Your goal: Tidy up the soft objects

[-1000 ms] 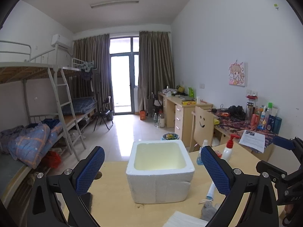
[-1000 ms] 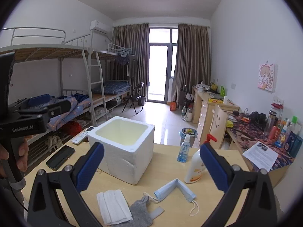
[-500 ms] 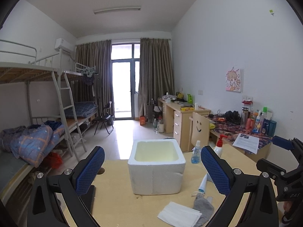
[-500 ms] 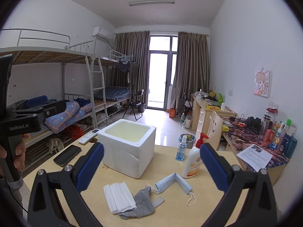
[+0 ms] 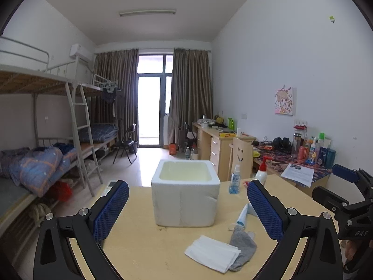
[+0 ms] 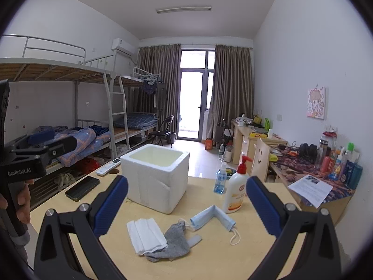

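A white foam box (image 5: 185,193) (image 6: 155,177), open at the top and empty, stands on the wooden table (image 5: 144,249) (image 6: 205,252). In front of it lie a folded white cloth (image 5: 212,253) (image 6: 145,234), a grey sock (image 5: 242,245) (image 6: 174,241) and a light blue face mask (image 6: 213,217) (image 5: 242,214). My left gripper (image 5: 187,210) hovers open over the table, nearer than the box, holding nothing. My right gripper (image 6: 186,206) is open too, above the cloth and sock, and empty.
A pump bottle (image 6: 236,189) and a small blue spray bottle (image 6: 220,180) stand right of the box. A phone (image 6: 82,187) and a remote (image 6: 107,166) lie at the table's left. Bunk beds (image 6: 70,126) line the left wall, cluttered desks (image 6: 321,168) the right.
Both grippers have pulled back and risen from the box. It looks smaller now, and the cloth, sock and mask show fully on the table. Both stayed open.
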The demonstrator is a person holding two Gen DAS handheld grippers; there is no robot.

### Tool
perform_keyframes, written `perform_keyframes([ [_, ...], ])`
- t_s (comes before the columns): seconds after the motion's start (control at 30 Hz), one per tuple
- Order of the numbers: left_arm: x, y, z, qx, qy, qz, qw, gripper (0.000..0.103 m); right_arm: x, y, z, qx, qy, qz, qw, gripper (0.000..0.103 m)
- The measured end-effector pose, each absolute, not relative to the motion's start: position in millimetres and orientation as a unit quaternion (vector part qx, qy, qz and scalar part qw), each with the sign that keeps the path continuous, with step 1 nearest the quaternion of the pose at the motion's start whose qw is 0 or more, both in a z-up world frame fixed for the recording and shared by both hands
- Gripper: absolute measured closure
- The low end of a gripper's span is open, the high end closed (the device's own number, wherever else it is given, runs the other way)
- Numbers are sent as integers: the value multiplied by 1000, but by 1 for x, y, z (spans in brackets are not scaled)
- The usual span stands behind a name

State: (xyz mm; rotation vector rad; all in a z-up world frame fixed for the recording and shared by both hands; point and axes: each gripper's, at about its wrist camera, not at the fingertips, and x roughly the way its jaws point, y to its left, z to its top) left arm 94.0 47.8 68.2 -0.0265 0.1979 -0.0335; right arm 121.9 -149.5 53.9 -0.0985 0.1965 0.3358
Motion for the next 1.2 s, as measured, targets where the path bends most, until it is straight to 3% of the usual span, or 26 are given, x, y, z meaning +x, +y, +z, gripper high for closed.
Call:
perform_keyframes([
  [0.63,79,38,15,-17,93,-21,995,1,116,-160,6,-31,119,159,980,1],
  [1.2,103,36,-14,-9,165,-42,985,1,127,-159,-16,-38,160,157,974,1],
])
